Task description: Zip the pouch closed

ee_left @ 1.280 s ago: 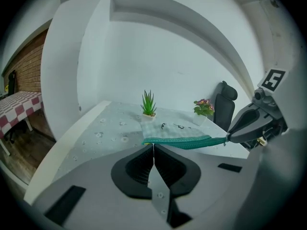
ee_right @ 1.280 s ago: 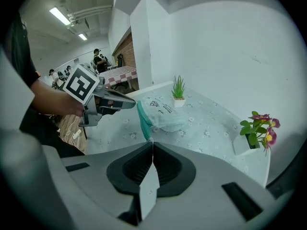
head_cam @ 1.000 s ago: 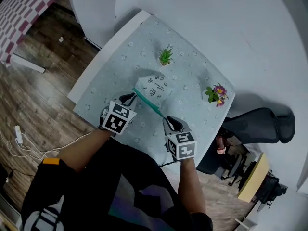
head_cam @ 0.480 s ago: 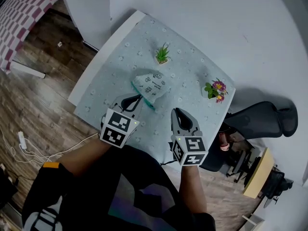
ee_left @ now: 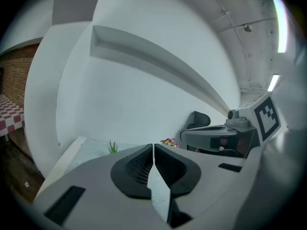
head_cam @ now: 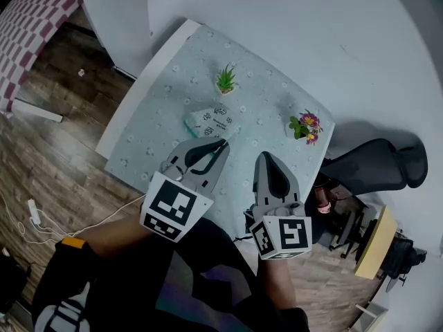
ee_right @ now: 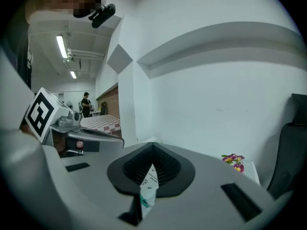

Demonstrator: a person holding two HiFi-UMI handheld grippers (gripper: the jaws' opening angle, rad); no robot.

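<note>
**Both grippers off the pouch, zip pull looks finished**

Head view: the pouch [head_cam: 213, 120] lies flat on the table [head_cam: 138, 140], just on the person's side of the potted succulent [head_cam: 225, 79]. A second ago both grippers were down on it, the left at one end of the teal zip edge and the right at the other. Now the left gripper [head_cam: 221, 144] and right gripper [head_cam: 266, 159] are lifted up and back, further from the succulent than the pouch is, neither touching it. Likely the zipping stroke is over and only the retreat is left. Whether the zip is fully shut can't be seen, too small. The pouch's long axis runs along the teal edge, upper left to lower right, and that edge faces away from the succulent toward the person. Its near corner is hidden behind the left gripper's tips.

Left gripper view: jaws pressed together at the tips [ee_left: 153, 150], nothing between them. The succulent [ee_left: 112, 147] sits far ahead, left of the jaws.

Right gripper view: jaws together too [ee_right: 152, 153], empty. The pouch [ee_right: 147, 186] shows only through the slot below the tips, lying on the table beyond.
</note>
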